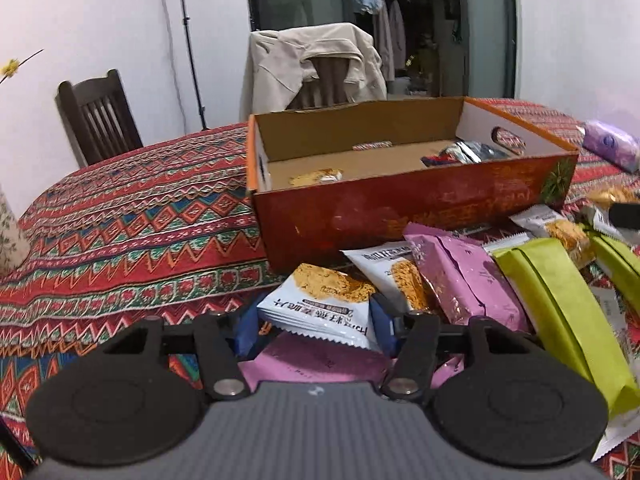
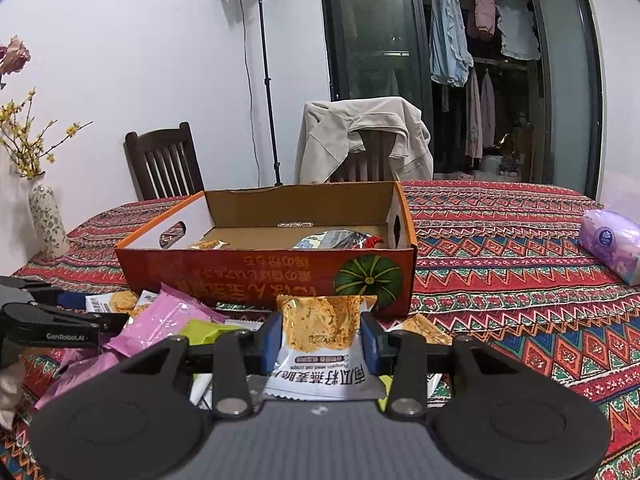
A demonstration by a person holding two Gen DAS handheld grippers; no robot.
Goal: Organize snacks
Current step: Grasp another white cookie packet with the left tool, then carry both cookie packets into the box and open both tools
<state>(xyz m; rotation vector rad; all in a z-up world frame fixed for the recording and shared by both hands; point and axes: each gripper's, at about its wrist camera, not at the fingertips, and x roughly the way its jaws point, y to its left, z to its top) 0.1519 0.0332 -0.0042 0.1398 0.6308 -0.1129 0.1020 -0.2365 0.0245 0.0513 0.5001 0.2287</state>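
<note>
Judging by what lies where, you are early in the job. Your box [image 1: 416, 200] sits on the patterned tablecloth [image 1: 120, 216] with its floor mostly bare: one small golden snack [image 1: 316, 176] at the near left inside, a thin packet [image 1: 372, 145] by the far wall, and a few foil bags [image 1: 468, 153] bunched at the right end.

Your left gripper [image 1: 314, 322] has its blue pads pressed against both sides of a white crisp packet [image 1: 320, 300], at the near left edge of the pile and just short of the box's front wall. Your right gripper [image 2: 322, 340] is likewise clamped on a second white crisp packet [image 2: 324, 344], held in front of the box's near right corner. Neither packet is over the box yet, so both still need carrying in and releasing.

Most of the work is still outside the box. Left on the cloth in front of it you have a pink packet [image 1: 468, 280], a green packet [image 1: 560, 308], another white crisp packet [image 1: 400, 268] and more partly buried beneath them; how many are hidden I cannot tell. A purple tissue pack [image 2: 612, 244] lies well apart at the far right, and it looks like no snack.
</note>
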